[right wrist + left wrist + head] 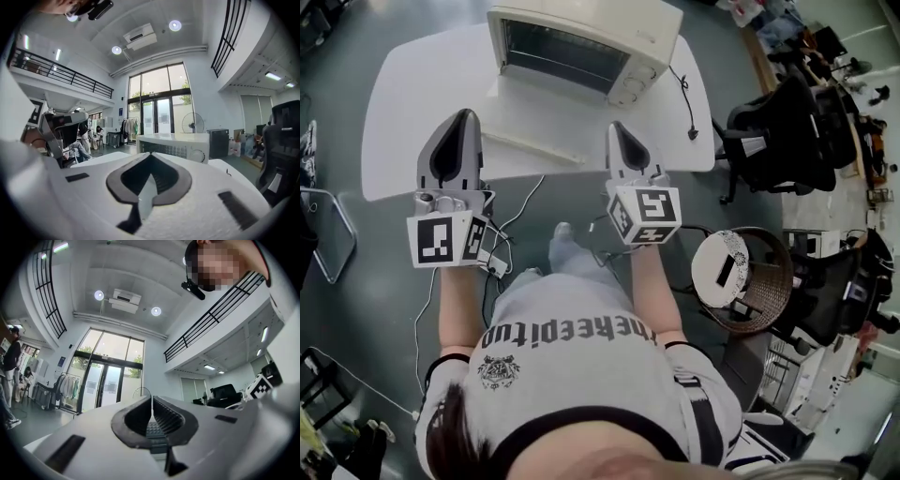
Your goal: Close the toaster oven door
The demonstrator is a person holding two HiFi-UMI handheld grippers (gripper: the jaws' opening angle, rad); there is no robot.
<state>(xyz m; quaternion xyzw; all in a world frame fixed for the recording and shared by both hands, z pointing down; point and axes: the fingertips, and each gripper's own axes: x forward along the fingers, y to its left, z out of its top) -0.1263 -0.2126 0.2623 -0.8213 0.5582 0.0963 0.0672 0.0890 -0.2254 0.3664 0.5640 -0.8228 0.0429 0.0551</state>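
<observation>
Both the left gripper (463,116) and the right gripper (619,127) are clenched on nothing, their jaws meeting tip to tip. They are held side by side over the near edge of the table (403,112). Beyond them, on the table, stands the oven (609,37). Its door (544,122) seems to lie open, flat toward the person.
</observation>
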